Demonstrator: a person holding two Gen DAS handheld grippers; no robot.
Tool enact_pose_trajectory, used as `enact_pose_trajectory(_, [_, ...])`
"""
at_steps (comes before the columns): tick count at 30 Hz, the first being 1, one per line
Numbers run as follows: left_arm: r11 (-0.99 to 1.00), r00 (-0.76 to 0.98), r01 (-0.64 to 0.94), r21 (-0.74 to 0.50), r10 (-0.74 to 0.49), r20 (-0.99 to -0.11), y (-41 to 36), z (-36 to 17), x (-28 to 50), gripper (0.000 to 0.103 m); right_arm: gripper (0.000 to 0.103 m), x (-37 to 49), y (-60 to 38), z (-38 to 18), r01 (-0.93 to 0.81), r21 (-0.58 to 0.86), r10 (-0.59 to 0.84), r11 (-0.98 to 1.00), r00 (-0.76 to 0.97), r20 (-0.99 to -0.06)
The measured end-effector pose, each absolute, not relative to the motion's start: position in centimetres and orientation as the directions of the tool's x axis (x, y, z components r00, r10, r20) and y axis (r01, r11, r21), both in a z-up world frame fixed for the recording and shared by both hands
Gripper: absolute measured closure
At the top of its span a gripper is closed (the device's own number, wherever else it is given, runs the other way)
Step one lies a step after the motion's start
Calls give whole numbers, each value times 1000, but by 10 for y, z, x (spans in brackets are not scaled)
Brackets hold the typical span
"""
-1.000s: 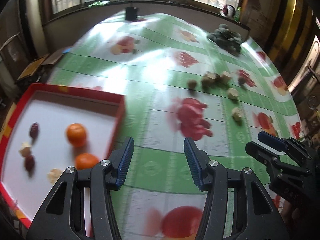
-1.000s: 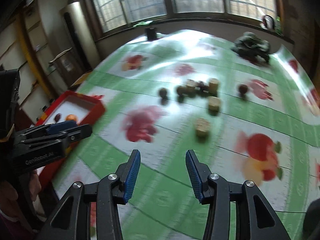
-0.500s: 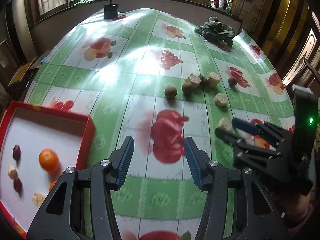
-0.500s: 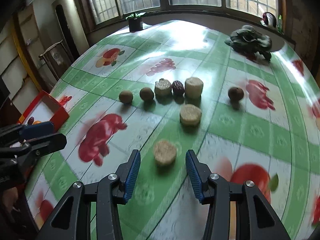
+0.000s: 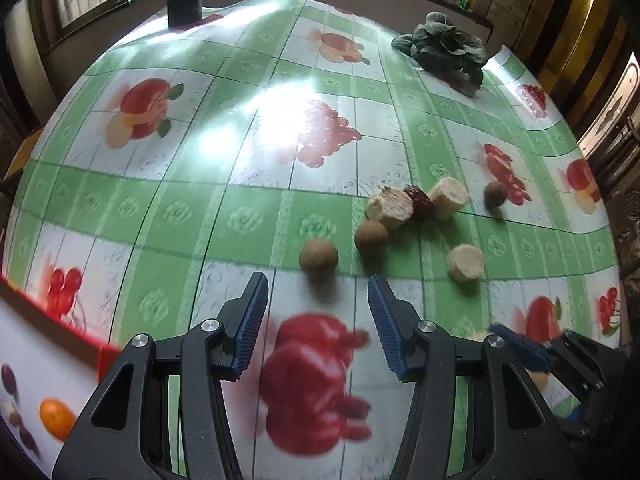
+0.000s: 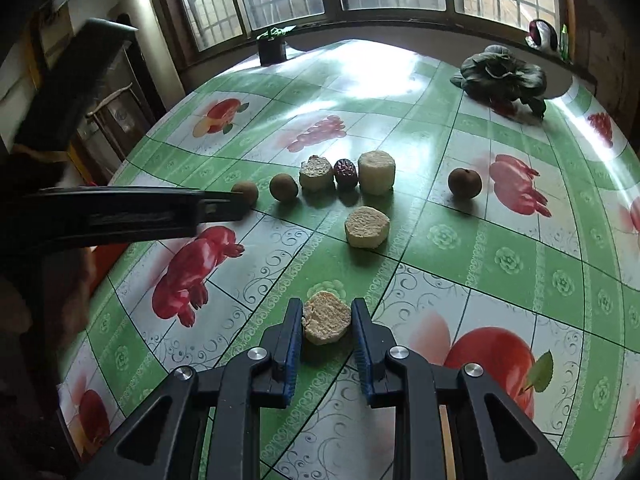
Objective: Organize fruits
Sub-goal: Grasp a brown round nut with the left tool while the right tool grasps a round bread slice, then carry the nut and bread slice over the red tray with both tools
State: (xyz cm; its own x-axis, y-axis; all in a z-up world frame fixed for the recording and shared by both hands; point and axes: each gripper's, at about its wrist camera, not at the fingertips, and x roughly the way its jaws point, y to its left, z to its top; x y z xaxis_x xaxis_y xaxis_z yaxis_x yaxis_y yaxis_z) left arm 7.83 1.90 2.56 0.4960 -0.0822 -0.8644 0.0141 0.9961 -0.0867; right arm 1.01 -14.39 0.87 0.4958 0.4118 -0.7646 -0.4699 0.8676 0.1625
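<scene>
My right gripper (image 6: 326, 322) has closed its blue pads on a pale round fruit slice (image 6: 326, 322) that rests on the tablecloth. My left gripper (image 5: 316, 312) is open and empty, just short of a brown round fruit (image 5: 319, 255). A second brown fruit (image 5: 371, 235), two pale chunks (image 5: 390, 205), a dark red date (image 5: 418, 199) and another slice (image 5: 465, 262) lie beyond it. In the right wrist view the same row (image 6: 316, 174) sits mid-table, with a lone brown fruit (image 6: 464, 182) to the right. The red tray (image 5: 48, 356) holds an orange (image 5: 56, 418).
A leafy green vegetable (image 5: 444, 50) lies at the far right of the table. A dark pot (image 5: 185, 7) stands at the far edge by the windows. The left gripper's arm (image 6: 120, 210) crosses the left of the right wrist view.
The left gripper moved forward and right from the tray toward the brown fruits. The right gripper advanced onto the nearest slice and closed on it.
</scene>
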Motion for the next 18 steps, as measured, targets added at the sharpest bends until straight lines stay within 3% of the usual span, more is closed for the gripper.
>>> enact_pose_trajectory(4, [997,498,11,-77,-72,-864,20,15,92,55,79,12,-146,9,-470,186,429,863,486,-761])
enact_pose_trajectory(7, [998,524,13,-57,-55,-850,20,14,94,80,79,11,-146,9,-471,186,429,862,485,-762])
enact_pose_trajectory(18, [998,543,26,-61,-65,-837,24,28,56,82,80,9,-147,12,-466,202,440,861,485,-756])
